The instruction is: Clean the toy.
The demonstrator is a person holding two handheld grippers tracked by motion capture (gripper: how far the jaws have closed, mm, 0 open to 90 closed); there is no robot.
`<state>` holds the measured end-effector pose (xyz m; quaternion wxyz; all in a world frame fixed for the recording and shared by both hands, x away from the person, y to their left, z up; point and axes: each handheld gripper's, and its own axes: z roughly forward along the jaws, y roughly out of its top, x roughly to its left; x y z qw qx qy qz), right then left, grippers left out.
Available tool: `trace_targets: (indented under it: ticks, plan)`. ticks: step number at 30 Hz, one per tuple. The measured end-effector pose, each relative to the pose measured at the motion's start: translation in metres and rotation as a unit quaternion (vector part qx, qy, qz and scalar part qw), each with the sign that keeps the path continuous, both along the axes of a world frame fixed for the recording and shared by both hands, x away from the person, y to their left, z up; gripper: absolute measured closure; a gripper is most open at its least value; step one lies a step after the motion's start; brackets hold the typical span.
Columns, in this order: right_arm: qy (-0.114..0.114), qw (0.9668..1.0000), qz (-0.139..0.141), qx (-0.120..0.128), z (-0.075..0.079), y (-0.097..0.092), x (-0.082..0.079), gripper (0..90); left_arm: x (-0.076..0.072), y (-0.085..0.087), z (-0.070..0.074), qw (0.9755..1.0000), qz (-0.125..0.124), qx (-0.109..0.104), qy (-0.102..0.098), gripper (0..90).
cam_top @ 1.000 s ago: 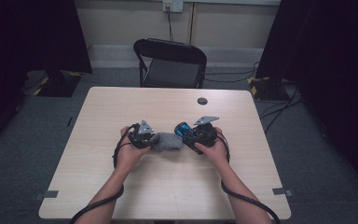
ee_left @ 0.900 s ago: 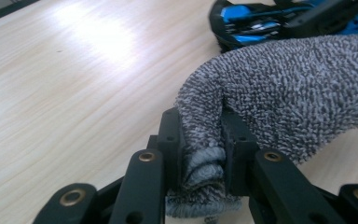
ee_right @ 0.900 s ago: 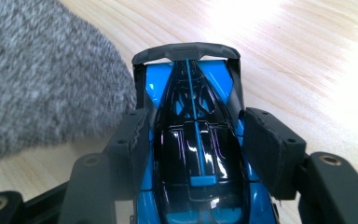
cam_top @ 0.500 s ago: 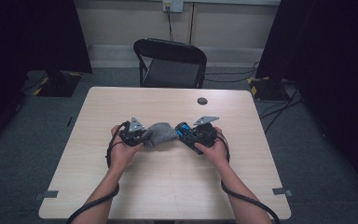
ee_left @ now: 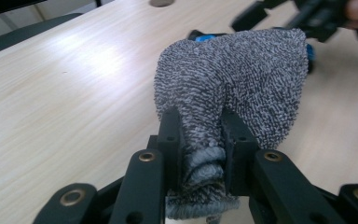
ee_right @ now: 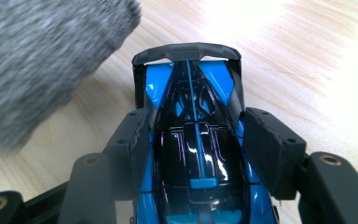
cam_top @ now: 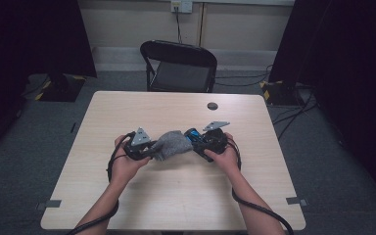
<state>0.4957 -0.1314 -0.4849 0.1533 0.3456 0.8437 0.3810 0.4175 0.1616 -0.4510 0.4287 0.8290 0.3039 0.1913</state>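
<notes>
We held the left gripper [ee_left: 200, 140] clamped tight on a bunched end of the grey knitted cloth [ee_left: 242, 79], and the rest of that cloth rose above the table [cam_top: 176, 196] and reached across to the blue and black toy car [ee_right: 196, 140]. Our right gripper [ee_right: 193, 144] was closed on the sides of the toy car, its jaws pressing both flanks just behind the rear wing. Measured from the toy car [cam_top: 194, 135], the cloth [cam_top: 170, 144] lay touching its left end, the small dark disc [cam_top: 212, 105] sat farther back on the table, and the black chair [cam_top: 178, 66] stood beyond the table's far edge.
</notes>
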Motion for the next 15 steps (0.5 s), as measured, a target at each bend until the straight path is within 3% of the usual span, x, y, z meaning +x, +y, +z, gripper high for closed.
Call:
trace_targets:
  ticks: [9, 10, 15]
  plan:
    - [0.002, 1.0, -0.001, 0.002, 0.0, 0.0, 0.0, 41.8, -0.025, -0.023, -0.012, 0.9984, -0.055, -0.001, 0.013, 73.0]
    - [0.002, 1.0, -0.001, 0.003, 0.0, 0.0, 0.0, 41.8, -0.027, -0.027, -0.012, 0.9979, -0.062, -0.007, 0.016, 73.0]
    - [0.004, 1.0, -0.002, 0.007, 0.0, -0.001, 0.001, 41.8, -0.037, -0.051, -0.018, 0.994, -0.106, 0.002, 0.024, 72.9]
